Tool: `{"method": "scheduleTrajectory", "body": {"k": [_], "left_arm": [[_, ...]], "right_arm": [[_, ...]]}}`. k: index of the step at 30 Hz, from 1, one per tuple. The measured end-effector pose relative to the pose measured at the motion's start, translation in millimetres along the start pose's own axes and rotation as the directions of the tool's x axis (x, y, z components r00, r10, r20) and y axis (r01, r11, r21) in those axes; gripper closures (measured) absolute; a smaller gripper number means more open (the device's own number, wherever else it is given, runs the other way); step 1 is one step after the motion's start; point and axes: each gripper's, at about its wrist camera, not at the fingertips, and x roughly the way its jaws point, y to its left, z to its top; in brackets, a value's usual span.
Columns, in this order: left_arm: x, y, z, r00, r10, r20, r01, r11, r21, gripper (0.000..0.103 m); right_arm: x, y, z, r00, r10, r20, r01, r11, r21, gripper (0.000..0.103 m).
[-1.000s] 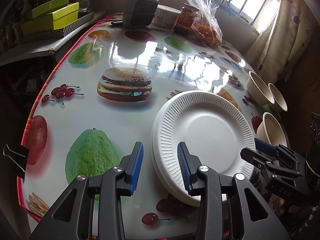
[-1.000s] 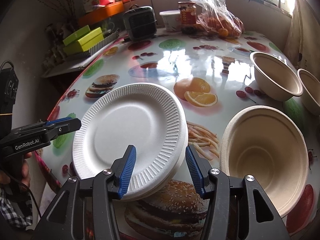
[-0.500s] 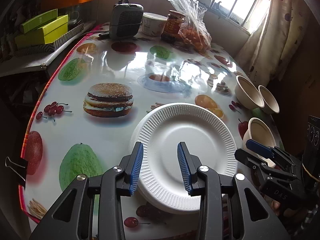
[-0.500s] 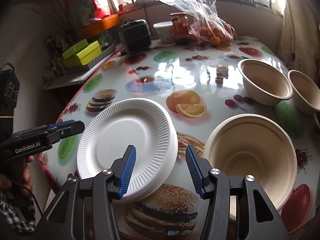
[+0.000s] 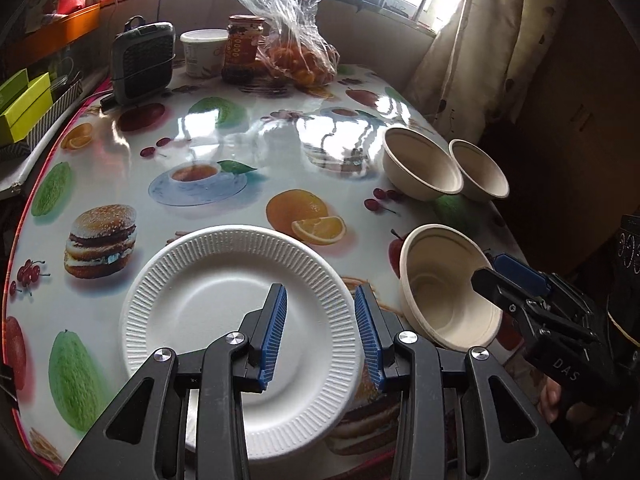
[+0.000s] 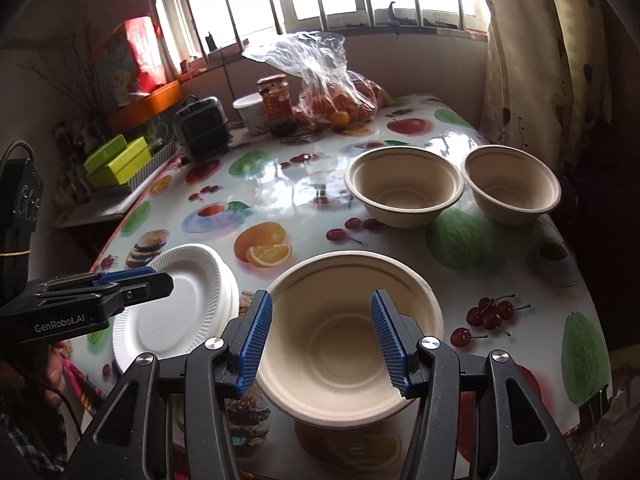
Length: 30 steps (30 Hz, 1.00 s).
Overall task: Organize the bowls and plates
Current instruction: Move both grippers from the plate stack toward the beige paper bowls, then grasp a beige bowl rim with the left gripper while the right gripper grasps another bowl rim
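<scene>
A stack of white foam plates lies near the front edge of the fruit-print table. My left gripper hovers open over the right part of the stack, with nothing between its blue pads. A beige paper bowl stands to the right of the plates. Above it my right gripper hangs open, pads clear of the bowl. Two more beige bowls stand side by side farther back on the right.
At the table's far end stand a small dark heater, a white tub, a jar and a plastic bag of oranges. Green boxes sit on a shelf at the left. A curtain hangs at the right.
Both grippers have moved right and risen a little. The left one now stands over the plates. The right one has gone from the plates to over the near bowl. Both jaws are unchanged.
</scene>
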Motion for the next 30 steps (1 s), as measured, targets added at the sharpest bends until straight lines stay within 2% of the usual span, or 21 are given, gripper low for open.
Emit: {"method": "scheduleTrajectory", "body": {"k": [8, 12, 19, 24, 30], "left_arm": [[32, -33, 9, 0.997, -0.046, -0.06, 0.047, 0.999, 0.019, 0.066], [47, -46, 12, 0.994, -0.056, -0.093, 0.059, 0.998, 0.027, 0.066], [60, -62, 15, 0.99, -0.073, -0.123, 0.077, 0.996, 0.034, 0.066], [65, -69, 14, 0.988, -0.075, -0.136, 0.079, 0.996, 0.031, 0.067], [72, -78, 15, 0.986, -0.08, -0.149, 0.086, 0.996, 0.036, 0.068]], "right_arm": [[-4, -47, -8, 0.999, -0.047, -0.006, 0.047, 0.997, 0.062, 0.052], [-2, -65, -13, 0.999, -0.026, -0.021, 0.028, 0.994, 0.101, 0.052], [7, -75, -20, 0.998, 0.016, -0.059, -0.01, 0.995, 0.104, 0.053], [14, -75, -23, 0.995, 0.052, -0.088, -0.044, 0.995, 0.093, 0.072], [13, -78, -23, 0.994, 0.076, -0.082, -0.067, 0.993, 0.099, 0.082]]}}
